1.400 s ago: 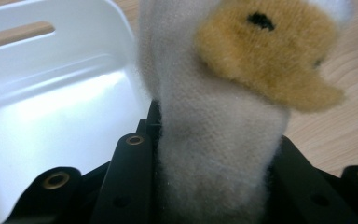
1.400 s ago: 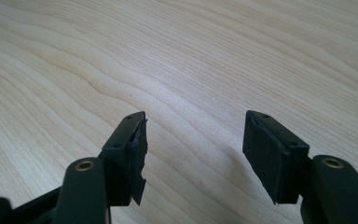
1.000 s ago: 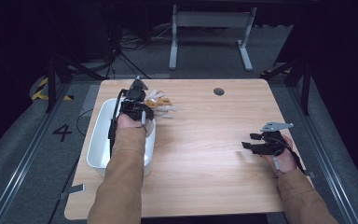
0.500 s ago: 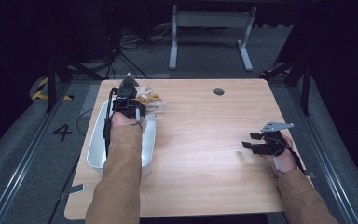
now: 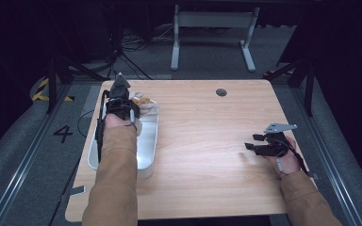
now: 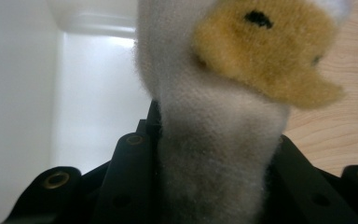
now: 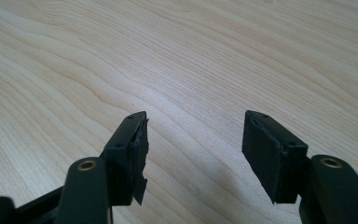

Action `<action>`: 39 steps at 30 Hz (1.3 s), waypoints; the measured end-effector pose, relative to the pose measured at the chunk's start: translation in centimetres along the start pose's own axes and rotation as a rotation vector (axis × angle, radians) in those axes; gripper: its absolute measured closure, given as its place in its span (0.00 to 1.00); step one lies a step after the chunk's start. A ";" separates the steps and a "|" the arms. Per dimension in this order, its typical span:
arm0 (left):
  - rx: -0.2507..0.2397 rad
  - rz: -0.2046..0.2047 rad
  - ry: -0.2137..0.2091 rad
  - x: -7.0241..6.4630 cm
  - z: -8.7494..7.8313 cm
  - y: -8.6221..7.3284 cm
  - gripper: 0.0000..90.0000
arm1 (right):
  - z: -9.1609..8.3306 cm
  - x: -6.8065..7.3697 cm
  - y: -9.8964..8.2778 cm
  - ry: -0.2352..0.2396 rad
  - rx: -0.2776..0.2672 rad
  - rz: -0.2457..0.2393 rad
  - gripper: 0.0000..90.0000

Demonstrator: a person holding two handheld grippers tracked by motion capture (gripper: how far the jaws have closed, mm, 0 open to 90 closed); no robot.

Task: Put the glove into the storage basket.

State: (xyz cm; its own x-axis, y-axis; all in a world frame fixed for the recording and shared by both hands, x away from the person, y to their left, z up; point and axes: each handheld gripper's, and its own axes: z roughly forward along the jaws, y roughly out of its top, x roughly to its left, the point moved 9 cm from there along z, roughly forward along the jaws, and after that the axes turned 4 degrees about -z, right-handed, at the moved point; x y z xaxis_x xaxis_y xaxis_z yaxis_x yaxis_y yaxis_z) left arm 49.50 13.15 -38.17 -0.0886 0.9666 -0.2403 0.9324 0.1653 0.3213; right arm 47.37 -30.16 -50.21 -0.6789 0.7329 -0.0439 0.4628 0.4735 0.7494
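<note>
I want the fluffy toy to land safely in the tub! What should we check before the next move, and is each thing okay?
1. Left hand-held gripper shut on the fluffy white plush toy with a yellow beak: ok.
2. Toy over the white rectangular plastic tub: cannot tell; it hangs by the far rim, partly over the light wooden table.
3. Room inside the tub: ok.
4. Right hand-held gripper open and holding nothing: ok.
5. Right hand-held gripper away from the tub: ok.

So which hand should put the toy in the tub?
Left, probably. The left gripper already clamps the plush toy right at the white tub. The right gripper is open and empty, far across the table.
</note>
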 end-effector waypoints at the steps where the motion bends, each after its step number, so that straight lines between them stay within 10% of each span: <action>1: 0.010 0.004 0.014 0.1 0.1 -0.1 0.78 | 0.0 0.0 0.0 0.001 0.001 0.000 0.45; 17: 0.039 -0.053 0.048 2.5 1.3 -1.0 0.77 | 0.1 0.0 -0.1 -0.002 0.005 -0.010 0.46; 39: 0.131 -0.093 0.033 4.0 7.0 -3.1 0.77 | 0.3 0.0 -0.3 0.005 0.014 -0.010 0.46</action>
State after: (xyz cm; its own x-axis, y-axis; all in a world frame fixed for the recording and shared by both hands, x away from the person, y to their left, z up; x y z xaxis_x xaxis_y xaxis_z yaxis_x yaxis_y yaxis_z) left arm 48.69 15.08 -46.58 -0.1860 0.9545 -0.2329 0.9572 0.2296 0.1763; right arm 47.40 -30.21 -50.63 -0.6865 0.7255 -0.0483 0.4635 0.4878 0.7397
